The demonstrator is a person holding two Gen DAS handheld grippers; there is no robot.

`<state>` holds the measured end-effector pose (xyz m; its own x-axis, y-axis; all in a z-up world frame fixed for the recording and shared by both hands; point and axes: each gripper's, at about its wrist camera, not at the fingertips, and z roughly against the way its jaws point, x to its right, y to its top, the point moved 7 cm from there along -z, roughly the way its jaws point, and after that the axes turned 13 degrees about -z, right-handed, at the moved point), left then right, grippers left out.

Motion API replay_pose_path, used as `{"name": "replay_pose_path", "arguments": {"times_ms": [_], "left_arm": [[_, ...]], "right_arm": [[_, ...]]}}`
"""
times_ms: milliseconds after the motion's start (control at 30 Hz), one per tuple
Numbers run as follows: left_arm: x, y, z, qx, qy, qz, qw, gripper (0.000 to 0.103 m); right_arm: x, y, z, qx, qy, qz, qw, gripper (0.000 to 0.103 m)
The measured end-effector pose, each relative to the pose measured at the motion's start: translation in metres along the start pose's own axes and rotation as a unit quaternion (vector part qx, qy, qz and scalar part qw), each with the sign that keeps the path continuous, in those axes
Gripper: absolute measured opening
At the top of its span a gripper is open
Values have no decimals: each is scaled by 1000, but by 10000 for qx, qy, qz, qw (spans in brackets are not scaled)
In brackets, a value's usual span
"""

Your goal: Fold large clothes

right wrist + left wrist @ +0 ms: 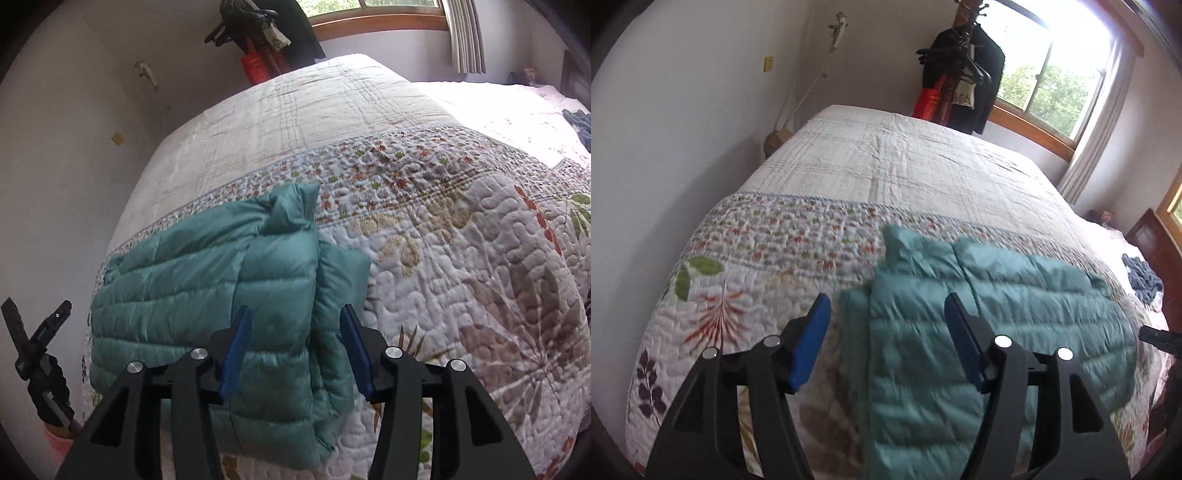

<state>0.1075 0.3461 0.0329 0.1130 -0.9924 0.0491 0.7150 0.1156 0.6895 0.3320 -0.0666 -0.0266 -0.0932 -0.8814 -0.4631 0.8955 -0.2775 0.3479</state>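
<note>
A teal quilted puffer jacket (990,295) lies folded into a thick rectangle on the near part of the bed, its collar toward the far side. In the left wrist view my left gripper (886,306) hovers open above the jacket's left edge, nothing between its blue pads (809,347). In the right wrist view the same jacket (207,266) lies below my right gripper (295,317), which is open over the jacket's right folded edge and holds nothing. The other gripper (37,339) shows at the far left of that view.
A leaf-patterned quilt (768,243) covers the bed, with a white checked part (886,158) farther back. A coat rack (964,74) with dark clothes and a red bag stands by the window. A blue cloth (1143,280) lies at the right, beside dark wooden furniture (1152,240).
</note>
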Motion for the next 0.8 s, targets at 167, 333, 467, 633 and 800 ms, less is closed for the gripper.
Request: {"name": "replay_pose_path", "arguments": {"times_ms": [167,333,467,633,800], "left_arm": [[23,-41,4,-186,-313,-107,9993,65],[28,-69,-17,-409,-358,-173,9984,65],[27,-83,-27,-478,-307,-227,9981,65],[26,-82,-23,-365,-223,-297,9986,65],[35,-81,-12,-239,-100,-450,9986,65]], "right_arm": [[12,-33,-7,-256,229,-31,9994,52],[9,-47,-18,-343,278,136,9989,50],[8,-62,-29,-463,168,302,9983,35],[12,-64,-32,-495,212,206,9983,16],[10,-59,-12,-416,534,75,9977,10]]}}
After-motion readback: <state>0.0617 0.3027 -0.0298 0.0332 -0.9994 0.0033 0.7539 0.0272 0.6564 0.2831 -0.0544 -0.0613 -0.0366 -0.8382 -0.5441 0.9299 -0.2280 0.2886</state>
